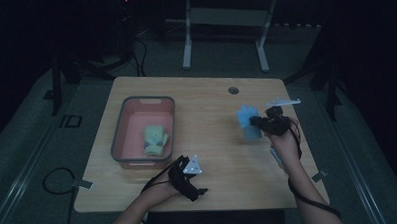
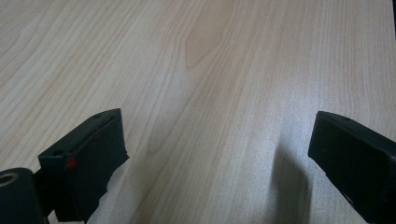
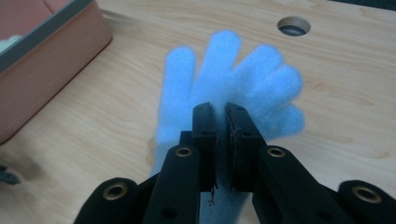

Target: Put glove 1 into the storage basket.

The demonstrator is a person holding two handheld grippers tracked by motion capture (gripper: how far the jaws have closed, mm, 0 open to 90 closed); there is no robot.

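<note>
**Blue glove pinched above the table's right side**

Nearest the high camera: two forearms, entering from the bottom edge. Under everything, the table [image 1: 211, 106], pale wood, with a round hole [image 1: 233, 90] near its far edge. On its left half, the bin [image 1: 121, 129], grey-rimmed and pink inside, holding a green glove [image 1: 155, 140]. Right of centre, the blue glove [image 1: 248, 121], pinched by the right gripper [image 1: 259, 122], well apart from the bin. Near the front edge, just right of the bin's near corner, the left gripper [image 1: 202, 191], jaws wide apart with nothing between them.

From the right gripper view: jaws clamped on the blue glove [image 3: 224, 84] at its cuff end, fuzzy fingers fanned out beyond the tips, the bin wall [image 3: 51, 65] at upper left and the hole [image 3: 293, 25] behind. Fingers and clamp too small to make out from the high view.

From the left gripper view: bare wood grain [image 2: 210, 70] between parted jaws, their shadows falling on the boards; grain lost in the dim high view.
</note>
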